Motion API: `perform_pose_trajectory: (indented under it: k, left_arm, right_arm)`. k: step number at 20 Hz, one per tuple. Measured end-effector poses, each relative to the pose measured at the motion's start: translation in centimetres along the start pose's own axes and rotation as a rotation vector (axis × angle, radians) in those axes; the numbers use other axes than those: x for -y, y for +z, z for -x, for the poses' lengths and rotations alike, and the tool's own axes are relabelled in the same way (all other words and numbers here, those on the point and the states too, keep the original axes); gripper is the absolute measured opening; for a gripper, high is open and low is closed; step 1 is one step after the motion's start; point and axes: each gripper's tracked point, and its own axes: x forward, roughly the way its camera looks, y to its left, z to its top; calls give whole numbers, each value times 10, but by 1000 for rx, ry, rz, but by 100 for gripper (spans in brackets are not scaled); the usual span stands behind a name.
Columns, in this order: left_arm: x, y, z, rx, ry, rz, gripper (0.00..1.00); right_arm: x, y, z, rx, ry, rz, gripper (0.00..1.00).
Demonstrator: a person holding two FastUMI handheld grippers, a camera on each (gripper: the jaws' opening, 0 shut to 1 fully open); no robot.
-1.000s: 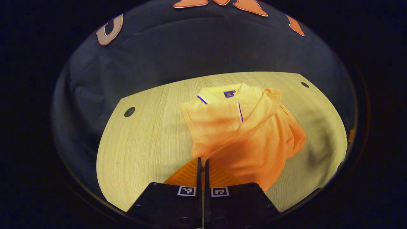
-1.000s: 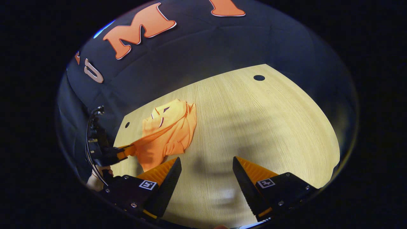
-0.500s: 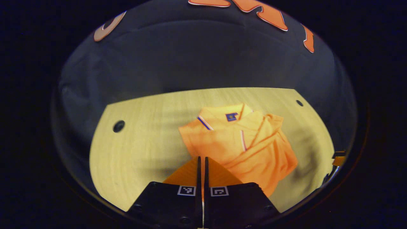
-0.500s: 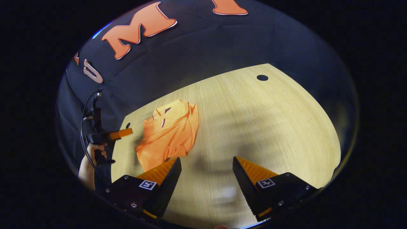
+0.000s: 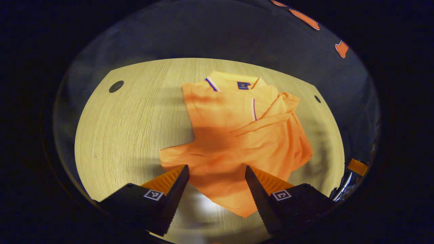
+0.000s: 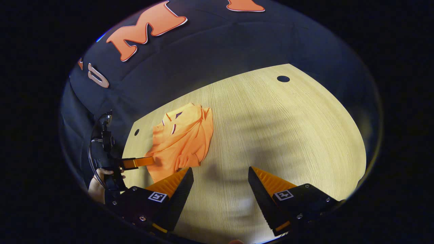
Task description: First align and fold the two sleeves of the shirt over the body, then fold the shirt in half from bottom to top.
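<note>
An orange shirt point(image 5: 237, 135) lies rumpled on the wooden counter point(image 5: 129, 128), one sleeve bunched across its body. The left tool point(image 5: 217, 176) hangs spread above the hem; the right tool point(image 6: 220, 178) waits spread, well apart. A careless pinch risks gathering several layers, skewing the fold.

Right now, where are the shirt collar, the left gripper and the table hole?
shirt collar point(image 5: 234, 81), left gripper view, back band.
left gripper point(image 5: 217, 179), left gripper view, between fingers.
table hole point(image 5: 116, 86), left gripper view, centre.
</note>
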Motion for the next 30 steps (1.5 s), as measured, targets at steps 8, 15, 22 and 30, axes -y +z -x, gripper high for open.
perform_pose_trajectory:
  k: [8,15,22,30]
  left_arm:
    - [-5,21,-28,77,85,72,47]
    - [-2,47,3,185,53,99,2]
    - [-33,141,6,290,119,-14,2]
    - [-45,122,-38,121,75,121,15]
  right_arm:
    - [2,-10,-1,-34,17,-29,99]
    - [-8,-13,-7,-49,30,-25,99]
    - [-22,1,-3,-17,39,-13,99]
    - [-29,26,1,27,3,21,99]
